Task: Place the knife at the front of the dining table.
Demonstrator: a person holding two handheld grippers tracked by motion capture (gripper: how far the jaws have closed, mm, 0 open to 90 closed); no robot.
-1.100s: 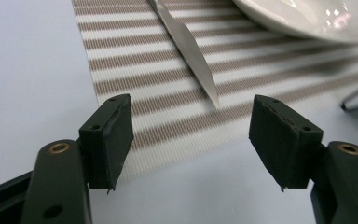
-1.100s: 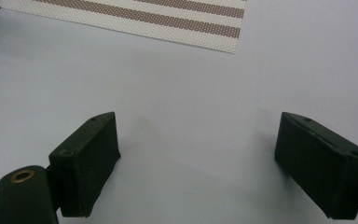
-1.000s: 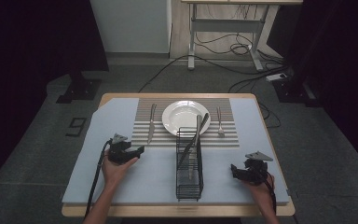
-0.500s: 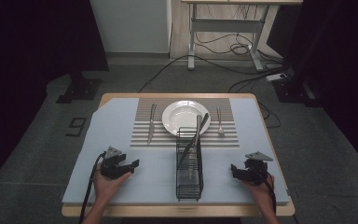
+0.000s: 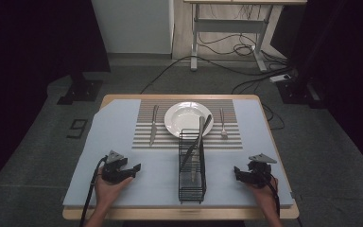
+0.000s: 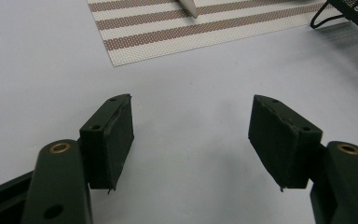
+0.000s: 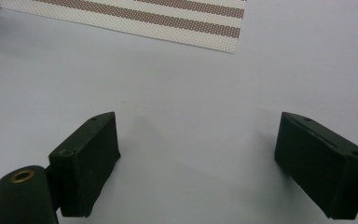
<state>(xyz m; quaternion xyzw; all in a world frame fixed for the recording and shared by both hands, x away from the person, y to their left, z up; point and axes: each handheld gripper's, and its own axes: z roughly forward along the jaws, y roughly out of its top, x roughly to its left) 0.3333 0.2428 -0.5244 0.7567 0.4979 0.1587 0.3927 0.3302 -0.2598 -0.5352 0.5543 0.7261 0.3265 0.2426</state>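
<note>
— Pale blue covering spreads over the tabletop (image 5: pixel 118 127); what sits on it?
— At the far side a striped mat (image 5: pixel 142 135) holds a knife (image 5: pixel 153 125), a white plate (image 5: pixel 184 118) and a fork (image 5: pixel 222 124). A black wire rack (image 5: pixel 192 165) stands in the middle.
— And the jaws?
— The left gripper (image 5: pixel 134 168) and the right gripper (image 5: pixel 237 171) rest near the front edge, either side of the rack, jaws spread wide, gripping nothing.

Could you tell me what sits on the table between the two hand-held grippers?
In the high view, the black wire rack stands between the left hand-held gripper and the right hand-held gripper, apart from both.
</note>
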